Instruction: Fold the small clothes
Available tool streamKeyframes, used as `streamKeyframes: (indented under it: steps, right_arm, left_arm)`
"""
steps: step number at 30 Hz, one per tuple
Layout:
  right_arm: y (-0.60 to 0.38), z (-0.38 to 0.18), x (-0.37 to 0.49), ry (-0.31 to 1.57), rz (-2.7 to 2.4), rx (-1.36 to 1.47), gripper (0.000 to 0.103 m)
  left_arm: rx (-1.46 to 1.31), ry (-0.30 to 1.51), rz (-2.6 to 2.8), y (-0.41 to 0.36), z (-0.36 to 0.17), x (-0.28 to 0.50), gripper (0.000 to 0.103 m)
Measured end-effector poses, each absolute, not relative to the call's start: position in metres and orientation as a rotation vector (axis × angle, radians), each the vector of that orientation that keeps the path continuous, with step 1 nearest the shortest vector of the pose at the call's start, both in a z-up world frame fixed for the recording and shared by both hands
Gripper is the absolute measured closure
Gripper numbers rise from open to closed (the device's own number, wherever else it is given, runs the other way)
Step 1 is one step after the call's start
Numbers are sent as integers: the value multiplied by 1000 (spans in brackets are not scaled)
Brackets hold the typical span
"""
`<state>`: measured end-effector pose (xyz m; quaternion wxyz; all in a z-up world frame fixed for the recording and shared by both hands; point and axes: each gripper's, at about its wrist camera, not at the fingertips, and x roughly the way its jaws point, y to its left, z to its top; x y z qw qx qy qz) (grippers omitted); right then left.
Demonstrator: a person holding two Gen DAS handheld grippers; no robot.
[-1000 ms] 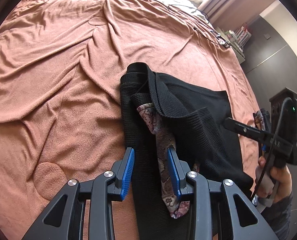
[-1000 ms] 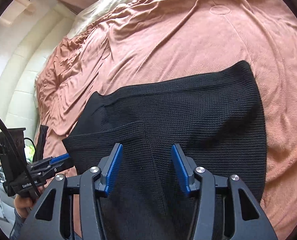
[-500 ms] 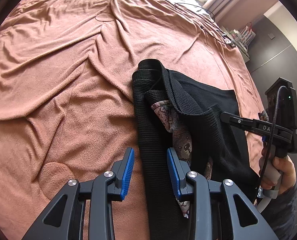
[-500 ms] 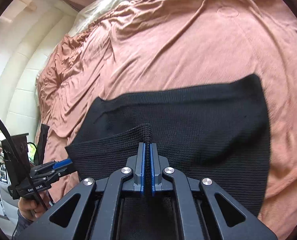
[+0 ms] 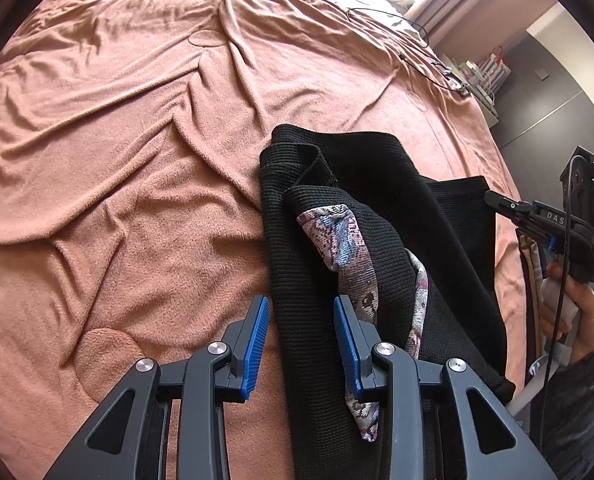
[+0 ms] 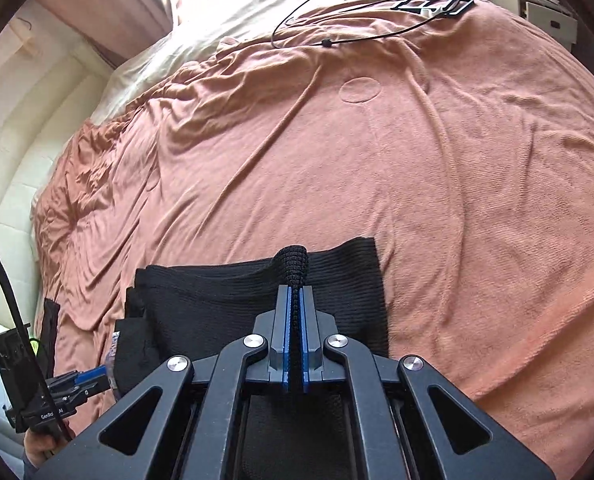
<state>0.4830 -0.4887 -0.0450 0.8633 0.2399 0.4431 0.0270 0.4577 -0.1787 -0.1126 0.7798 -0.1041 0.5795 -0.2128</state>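
Observation:
A black knit garment with a floral lining lies crumpled on the pink bedspread. My left gripper is open and low over the garment's left edge, with black fabric between its pads but not pinched. In the right wrist view my right gripper is shut on a raised fold of the black garment. The right gripper also shows at the garment's far right edge in the left wrist view, held by a hand. At lower left in the right wrist view is the left gripper.
The wrinkled bedspread stretches far beyond the garment. A black cable and a black frame-like object lie near the bed's far edge, beside cream bedding. A shelf with items stands past the bed.
My right gripper went from open to shut on a fold of the black garment and lifted it, bunching the cloth. In the left view the floral strip slid right, out from between the open jaws.

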Motion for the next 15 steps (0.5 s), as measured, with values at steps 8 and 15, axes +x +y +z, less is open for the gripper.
streamKeyframes:
  steps: [8, 15]
  right_arm:
    - [-502, -50, 479, 918, -16, 515, 103]
    - [-505, -54, 485, 893, -43, 491, 103]
  left_arm:
    - [-212, 1264, -456, -183, -118, 460, 67]
    - [-200, 1277, -455, -187, -122, 459, 67]
